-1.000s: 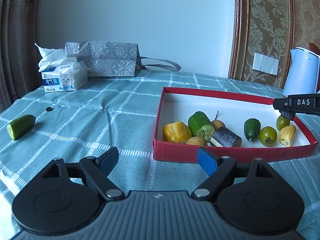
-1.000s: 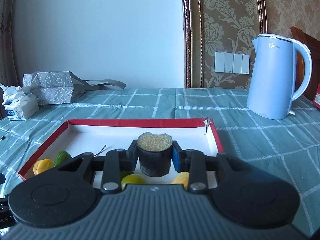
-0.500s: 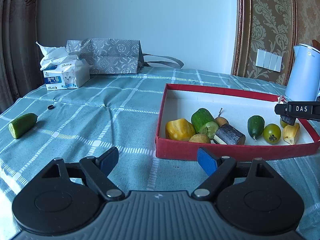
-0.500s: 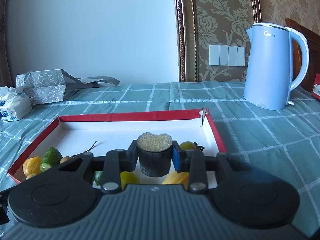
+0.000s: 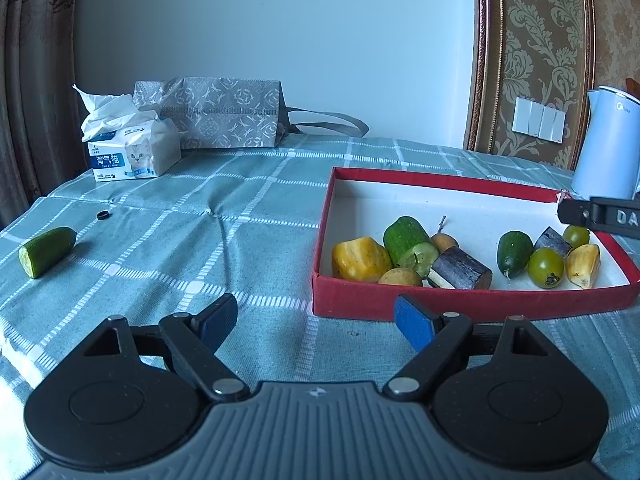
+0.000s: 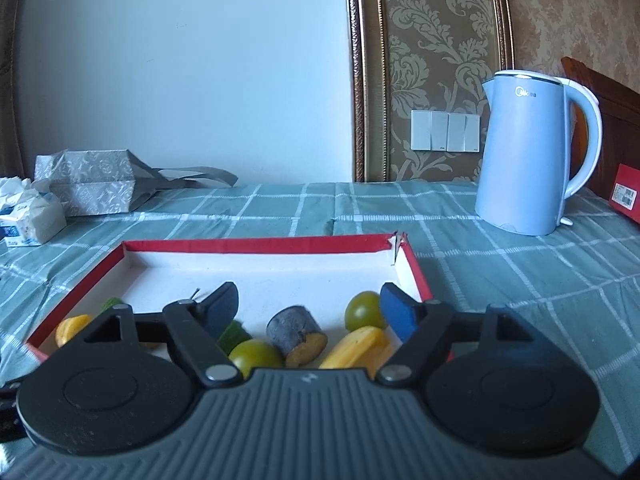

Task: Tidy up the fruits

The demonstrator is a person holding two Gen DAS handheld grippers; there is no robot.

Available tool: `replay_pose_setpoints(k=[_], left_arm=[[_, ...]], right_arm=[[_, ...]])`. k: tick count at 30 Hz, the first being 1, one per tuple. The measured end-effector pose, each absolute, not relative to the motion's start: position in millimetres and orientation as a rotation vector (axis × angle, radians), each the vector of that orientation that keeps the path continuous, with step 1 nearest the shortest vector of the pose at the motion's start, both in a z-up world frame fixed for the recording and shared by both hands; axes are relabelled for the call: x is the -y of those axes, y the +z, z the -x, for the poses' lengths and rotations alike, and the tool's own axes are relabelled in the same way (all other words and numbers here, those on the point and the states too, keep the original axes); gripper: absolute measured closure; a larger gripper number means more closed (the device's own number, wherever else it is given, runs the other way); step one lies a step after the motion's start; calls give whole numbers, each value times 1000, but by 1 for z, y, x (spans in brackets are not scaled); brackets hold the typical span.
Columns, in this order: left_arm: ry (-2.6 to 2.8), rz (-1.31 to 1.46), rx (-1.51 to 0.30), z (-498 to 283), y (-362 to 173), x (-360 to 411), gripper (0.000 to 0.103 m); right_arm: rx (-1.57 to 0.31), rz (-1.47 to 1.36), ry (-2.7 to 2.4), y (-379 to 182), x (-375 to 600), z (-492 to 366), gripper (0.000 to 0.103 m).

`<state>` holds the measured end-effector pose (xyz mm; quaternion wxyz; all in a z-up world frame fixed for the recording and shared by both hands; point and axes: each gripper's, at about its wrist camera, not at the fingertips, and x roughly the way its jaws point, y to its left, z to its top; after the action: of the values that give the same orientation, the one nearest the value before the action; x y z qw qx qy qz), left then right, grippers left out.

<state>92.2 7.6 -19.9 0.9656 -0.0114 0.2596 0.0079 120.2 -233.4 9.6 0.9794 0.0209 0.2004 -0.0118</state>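
A red box (image 5: 440,304) with a white floor holds several fruit and vegetable pieces. My right gripper (image 6: 308,306) hangs over its right end, jaws opening. A dark sugarcane piece (image 6: 297,334) lies on its side in the box between and below the pads, touching neither. Around it lie green tomatoes (image 6: 362,310) and a yellow piece (image 6: 356,347). The same cane piece (image 5: 552,241) shows in the left wrist view, with a second cane piece (image 5: 460,269) further left. My left gripper (image 5: 316,322) stands open over the cloth, empty. A cucumber half (image 5: 46,251) lies alone on the cloth at far left.
A blue kettle (image 6: 532,152) stands behind the box on the right. A tissue pack (image 5: 132,150) and a grey patterned bag (image 5: 224,112) sit at the back left. A small black ring (image 5: 103,215) lies on the checked tablecloth. A red box edge (image 6: 626,192) shows far right.
My right gripper was shut on the upright sugarcane piece; now the jaws have spread and the piece lies in the box. The left gripper has not moved.
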Motion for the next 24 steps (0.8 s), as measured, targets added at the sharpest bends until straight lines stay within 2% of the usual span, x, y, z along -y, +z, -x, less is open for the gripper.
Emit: replay_pose_setpoints(k=[12, 24], left_arm=[[43, -8, -518, -91, -19, -4, 17], [59, -58, -506, -89, -18, 4, 17]], right_arm=[[-414, -42, 20, -2, 222, -56, 26], [-428, -62, 11, -13, 225, -58, 26]])
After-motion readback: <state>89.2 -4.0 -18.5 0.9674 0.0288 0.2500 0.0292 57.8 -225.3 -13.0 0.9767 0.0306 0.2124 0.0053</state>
